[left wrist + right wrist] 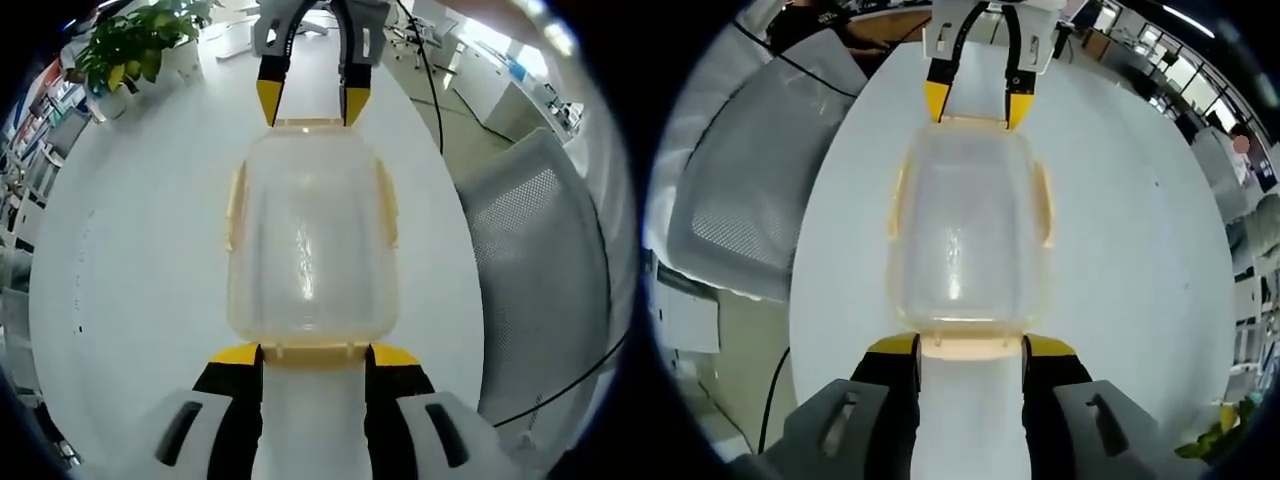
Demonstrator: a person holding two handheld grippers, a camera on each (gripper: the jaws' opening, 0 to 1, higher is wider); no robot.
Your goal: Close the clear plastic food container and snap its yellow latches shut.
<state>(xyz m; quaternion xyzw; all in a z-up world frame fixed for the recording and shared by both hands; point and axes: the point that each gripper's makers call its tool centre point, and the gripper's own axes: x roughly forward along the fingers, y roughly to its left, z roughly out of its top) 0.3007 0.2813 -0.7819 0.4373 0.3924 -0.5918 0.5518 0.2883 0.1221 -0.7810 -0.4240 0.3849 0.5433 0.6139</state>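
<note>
While it sits on the white round table (130,280), the clear plastic food container (312,245) has its lid on top, and it lies in the middle between the two tongs. It looks see-through and a bit cloudy, with soft round corners. Yellow latches (237,205) hang along its sides and at its two short ends.

In the left gripper view, the left tongs (315,357) come up from the bottom. Their two yellow tips stand apart, one on each side of the latch at the near end of the container, right beside it. I cannot tell if they touch it. The right tongs (312,103) reach in from the far side, and their yellow tips are spread to each side of the far-end latch.

In the right gripper view, it is the same the other way round. The right tongs (971,347) are open at the near end of the container (968,235), and the left tongs (976,105) are open at the far end.

A grey mesh chair (545,270) stands beside the table. A green plant (135,45) stands near the table's far edge. A black cable (425,60) runs over the floor.
</note>
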